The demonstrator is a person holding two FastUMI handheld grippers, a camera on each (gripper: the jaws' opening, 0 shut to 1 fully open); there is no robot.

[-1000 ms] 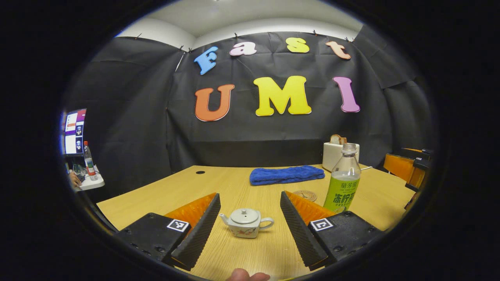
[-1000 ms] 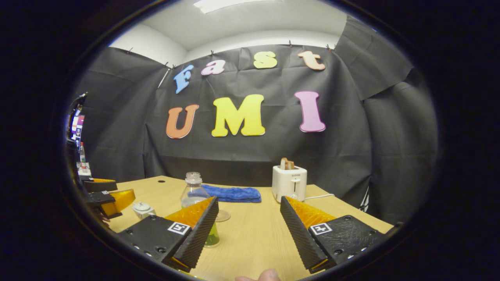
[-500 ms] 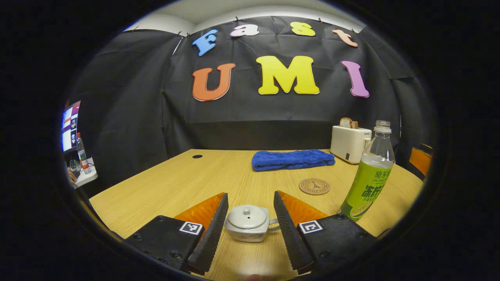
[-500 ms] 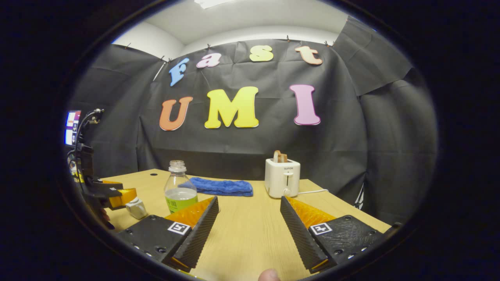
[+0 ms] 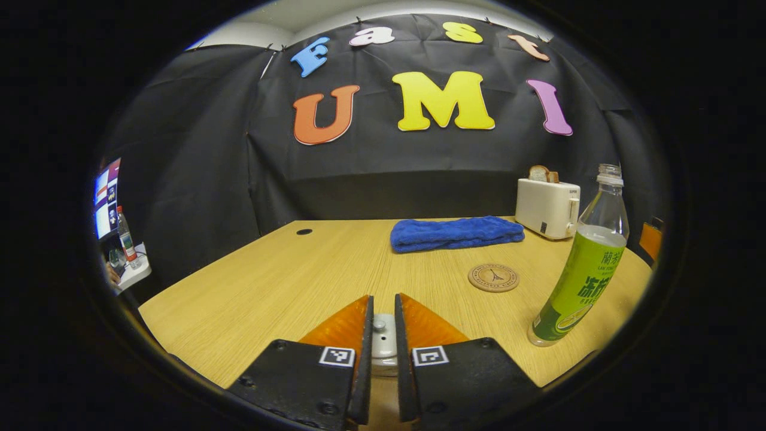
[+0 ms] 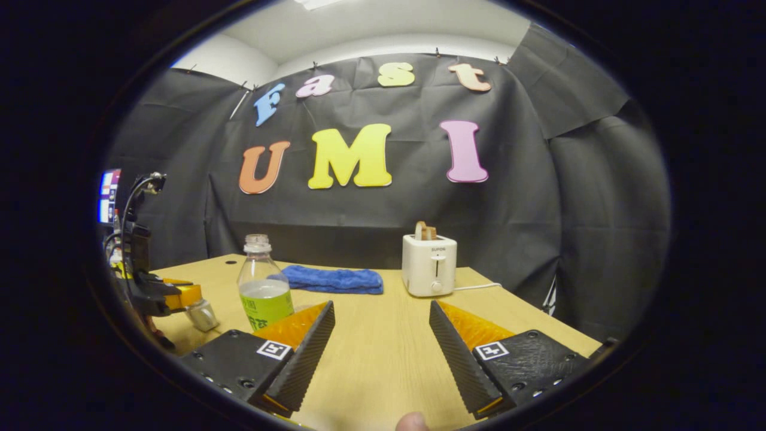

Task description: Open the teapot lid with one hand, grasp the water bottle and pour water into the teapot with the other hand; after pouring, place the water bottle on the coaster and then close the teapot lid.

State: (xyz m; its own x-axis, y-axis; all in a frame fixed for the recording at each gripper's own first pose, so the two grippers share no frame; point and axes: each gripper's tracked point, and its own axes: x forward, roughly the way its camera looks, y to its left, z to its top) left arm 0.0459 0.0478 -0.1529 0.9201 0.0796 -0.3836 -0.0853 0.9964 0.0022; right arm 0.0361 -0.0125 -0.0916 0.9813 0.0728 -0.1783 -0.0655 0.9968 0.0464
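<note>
Ur left gripper [image 5: 383,353] fingers pinched on teapot lid [image 5: 379,335] knob, tiny grip, yank crooked n lid slips. Right gripper [image 6: 382,353] fingers wide apart, holding nothing, bottle [image 6: 263,284] ungrabbed.

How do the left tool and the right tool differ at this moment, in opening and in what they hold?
1. Opening: the left tool has its fingers nearly together, while the right tool has them spread wide.
2. Content: the left tool closes around the knob of the teapot lid, while the right tool holds nothing, with bare table between its fingers.
3. Position: the left tool sits at the teapot; the right tool is apart from the water bottle.
Both point toward the booth wall.
</note>
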